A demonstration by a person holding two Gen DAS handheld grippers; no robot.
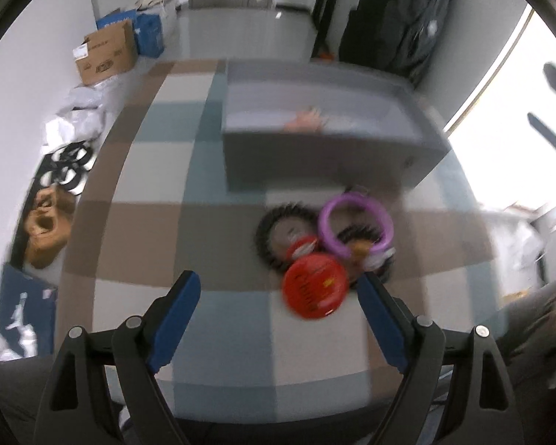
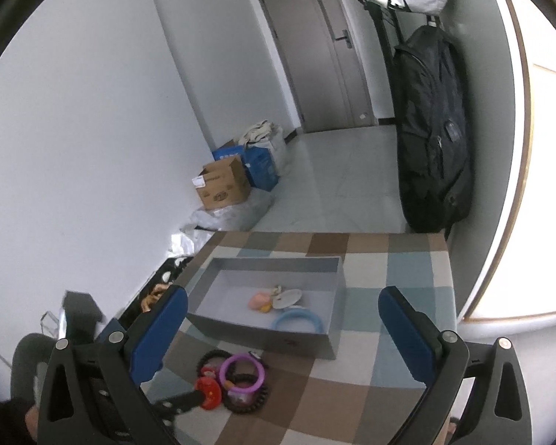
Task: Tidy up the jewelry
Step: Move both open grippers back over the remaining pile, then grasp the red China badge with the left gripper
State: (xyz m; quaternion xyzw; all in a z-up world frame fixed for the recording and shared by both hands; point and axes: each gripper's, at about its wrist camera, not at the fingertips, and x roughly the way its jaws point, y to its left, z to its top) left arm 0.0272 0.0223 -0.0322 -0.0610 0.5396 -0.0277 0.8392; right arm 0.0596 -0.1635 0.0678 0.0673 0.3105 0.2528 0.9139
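With your left claw [image 1: 278, 289] spread above the red disc [image 1: 314, 284] in the heap on the counter [image 1: 148, 244] (right claw [image 2: 283, 307] also spread, empty), you're mid-pickup: centre, lower, pinch, then carry to the grey box [image 2: 270, 337].

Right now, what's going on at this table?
A person is sorting jewelry on a checked tablecloth with handheld tongs. The left tongs are open, coming down over a red round disc in a pile with a purple plastic bangle and black beaded bracelets; nothing is gripped. The right tongs hang open and empty. The open grey box already holds a light blue ring and some small pieces.
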